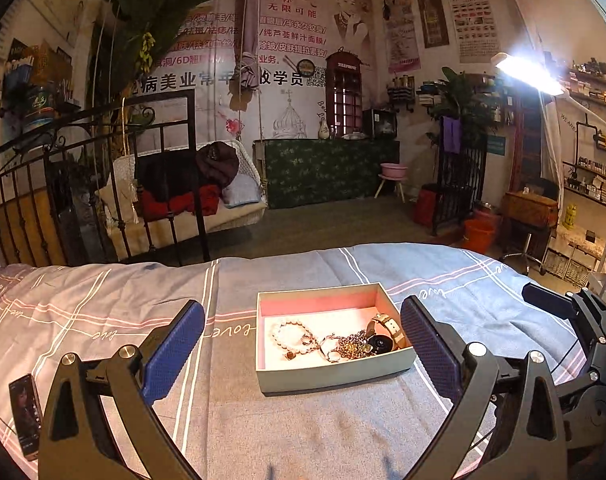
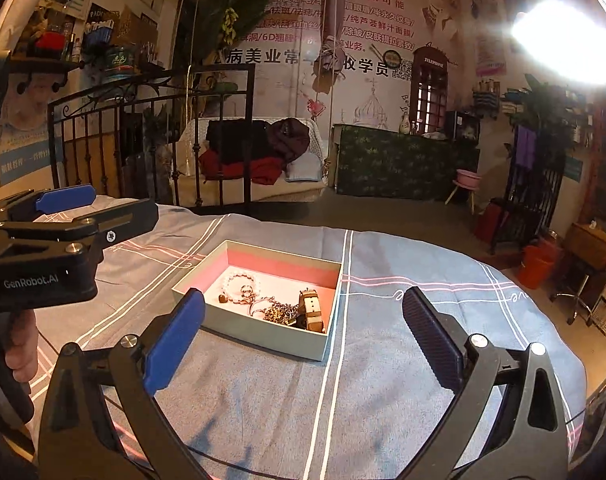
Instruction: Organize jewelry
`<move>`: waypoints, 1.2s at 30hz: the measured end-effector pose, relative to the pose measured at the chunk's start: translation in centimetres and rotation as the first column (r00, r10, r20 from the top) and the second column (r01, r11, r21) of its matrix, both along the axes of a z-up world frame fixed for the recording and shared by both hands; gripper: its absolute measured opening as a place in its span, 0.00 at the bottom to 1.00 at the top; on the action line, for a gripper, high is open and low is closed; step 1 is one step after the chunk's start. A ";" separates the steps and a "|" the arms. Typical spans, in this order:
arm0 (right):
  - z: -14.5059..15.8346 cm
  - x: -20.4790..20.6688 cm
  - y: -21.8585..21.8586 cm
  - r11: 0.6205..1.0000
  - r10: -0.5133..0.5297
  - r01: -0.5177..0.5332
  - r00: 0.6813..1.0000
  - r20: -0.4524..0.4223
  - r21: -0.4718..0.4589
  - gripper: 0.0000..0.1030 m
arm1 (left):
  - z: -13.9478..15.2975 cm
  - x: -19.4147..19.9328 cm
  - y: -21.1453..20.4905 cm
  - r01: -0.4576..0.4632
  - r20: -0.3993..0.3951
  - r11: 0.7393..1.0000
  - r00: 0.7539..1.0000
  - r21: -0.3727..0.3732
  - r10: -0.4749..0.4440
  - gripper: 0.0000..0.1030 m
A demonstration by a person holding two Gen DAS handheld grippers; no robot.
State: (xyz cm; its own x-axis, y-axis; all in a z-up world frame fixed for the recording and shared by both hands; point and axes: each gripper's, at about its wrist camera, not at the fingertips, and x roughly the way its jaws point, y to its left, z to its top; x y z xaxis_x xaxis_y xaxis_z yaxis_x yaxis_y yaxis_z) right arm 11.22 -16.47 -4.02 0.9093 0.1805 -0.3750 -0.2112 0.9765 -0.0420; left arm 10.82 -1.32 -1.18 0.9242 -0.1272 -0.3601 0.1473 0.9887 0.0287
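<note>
Left claw [image 1: 303, 344]: wide, nothing in it, aimed slightly down at the box
Right claw [image 2: 303, 336]: wide, empty, box ahead and to its left
Box [image 1: 339, 376]: on the bed, just beyond both claws
Jewelry [image 1: 335, 342]: heaped in the box, likely gathered for tidiness

Box [image 1: 335, 376]: on the bedspread [image 1: 263, 432], centre.
Contents: bead bracelet [image 1: 289, 338] left; chains [image 1: 349, 346] middle; watch [image 1: 389, 330] right.
Phone [image 1: 25, 416]: on bedspread, far left of box.
Swing seat [image 1: 223, 204]: behind bed.
</note>
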 end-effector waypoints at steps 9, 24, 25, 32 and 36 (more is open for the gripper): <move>-0.1 -1.0 -0.3 1.000 -0.006 0.006 1.000 -0.002 0.020 0.95 | -0.1 -0.9 0.4 -0.020 -0.010 1.000 1.000 -0.006 0.019 0.94; 0.5 -1.1 -1.4 0.999 -0.029 0.029 0.999 -0.013 0.042 0.95 | 0.0 -1.2 0.8 -0.039 -0.019 0.999 0.999 -0.006 0.039 0.94; 0.6 -1.2 -1.5 0.999 -0.031 0.032 0.999 -0.011 0.044 0.95 | 0.0 -1.2 0.8 -0.038 -0.022 0.999 0.999 -0.007 0.037 0.94; 0.6 -1.2 -1.5 0.998 -0.027 0.028 1.000 -0.014 0.051 0.95 | 0.1 -1.1 0.9 -0.035 -0.028 0.999 0.999 -0.007 0.034 0.94; 0.4 -1.1 -1.5 0.999 -0.022 0.023 1.000 -0.020 0.049 0.95 | 0.0 -1.1 0.9 -0.035 -0.026 0.999 0.999 -0.001 0.035 0.94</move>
State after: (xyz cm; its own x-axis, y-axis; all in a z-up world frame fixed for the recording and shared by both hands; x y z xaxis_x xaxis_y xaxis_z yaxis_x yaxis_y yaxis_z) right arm 10.17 -17.94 -3.62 0.9060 0.1791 -0.3836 -0.1898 0.9818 0.0103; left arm 9.71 -0.44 -1.14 0.9185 -0.0950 -0.3839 0.1129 0.9933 0.0244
